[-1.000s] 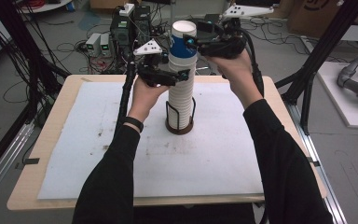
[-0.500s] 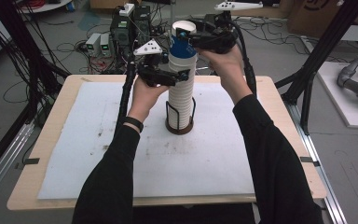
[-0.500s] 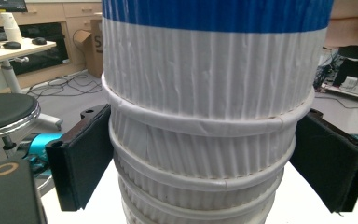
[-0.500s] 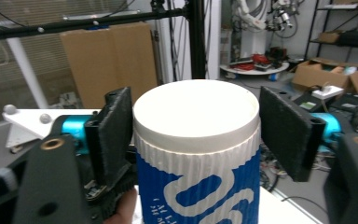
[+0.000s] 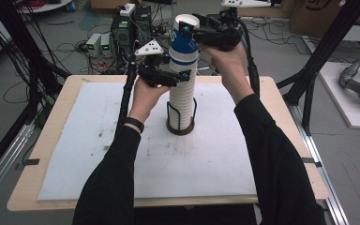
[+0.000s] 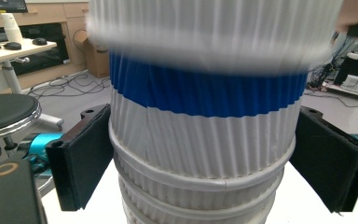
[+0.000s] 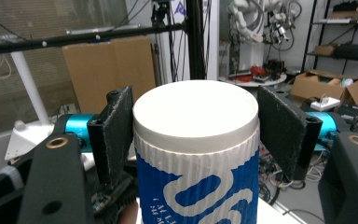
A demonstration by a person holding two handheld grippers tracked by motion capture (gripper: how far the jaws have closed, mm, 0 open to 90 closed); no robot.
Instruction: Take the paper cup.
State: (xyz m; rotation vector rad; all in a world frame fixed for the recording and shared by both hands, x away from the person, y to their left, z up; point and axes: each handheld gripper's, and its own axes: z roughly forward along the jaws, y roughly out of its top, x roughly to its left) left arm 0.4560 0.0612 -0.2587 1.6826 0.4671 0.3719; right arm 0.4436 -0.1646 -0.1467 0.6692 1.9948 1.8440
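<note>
A tall stack of white ribbed paper cups (image 5: 182, 101) stands in a black wire holder (image 5: 180, 126) on the table's middle. My left gripper (image 5: 180, 75) grips the stack high up; in the left gripper view its pads (image 6: 81, 158) press both sides of the stack (image 6: 205, 140). The top cup (image 5: 185, 42), white with a blue band, sticks out above. My right gripper (image 5: 190, 30) has just been closing, and its jaws now clamp this top cup (image 7: 196, 116) just below the rim.
A white mat (image 5: 98, 140) covers the wooden table (image 5: 47, 150). Black frame posts (image 5: 318, 61) stand at both far corners. Electronics boxes and cables (image 5: 122, 33) lie on the floor behind the table.
The right gripper's jaws closed onto the top cup, which now sits slightly higher on the stack. The left gripper kept its hold and place.
</note>
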